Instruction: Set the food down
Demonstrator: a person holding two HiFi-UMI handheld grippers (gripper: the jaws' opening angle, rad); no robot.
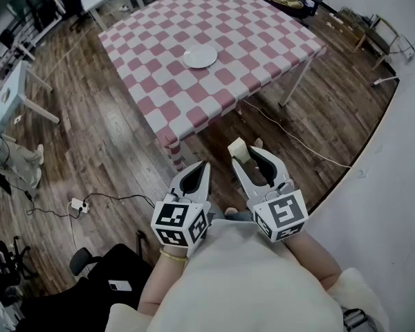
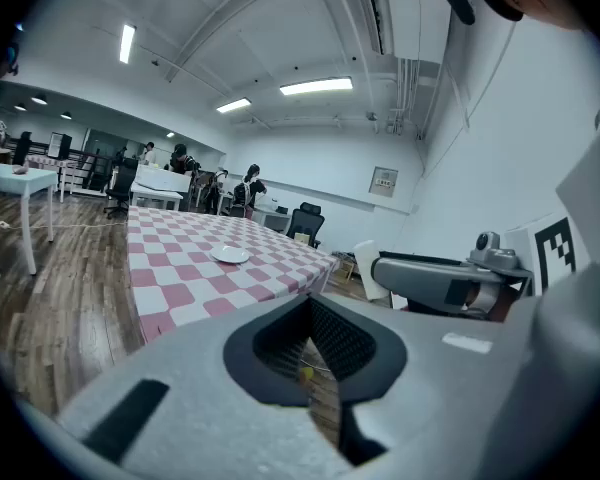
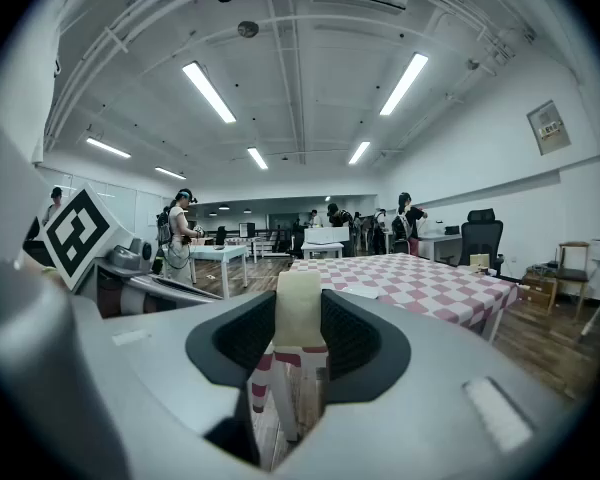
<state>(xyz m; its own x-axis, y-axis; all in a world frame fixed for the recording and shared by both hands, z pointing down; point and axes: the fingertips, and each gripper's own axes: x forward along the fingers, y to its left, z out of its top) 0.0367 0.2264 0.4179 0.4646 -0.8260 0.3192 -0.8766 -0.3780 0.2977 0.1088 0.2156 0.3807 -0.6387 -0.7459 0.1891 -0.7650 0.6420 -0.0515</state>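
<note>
The place is seen to be a large open laboratory or test hall of office kind: a wooden plank floor (image 1: 90, 137), white walls and an exposed ceiling with pipes and long strip lights (image 3: 208, 91). A table under a red-and-white checked cloth (image 1: 263, 40), with a white round plate (image 1: 200, 57), is set among white tables (image 3: 220, 251), a black office chair (image 3: 479, 238), a white power strip with cables (image 1: 78, 205) and standing people wearing gear (image 3: 180, 230).
</note>
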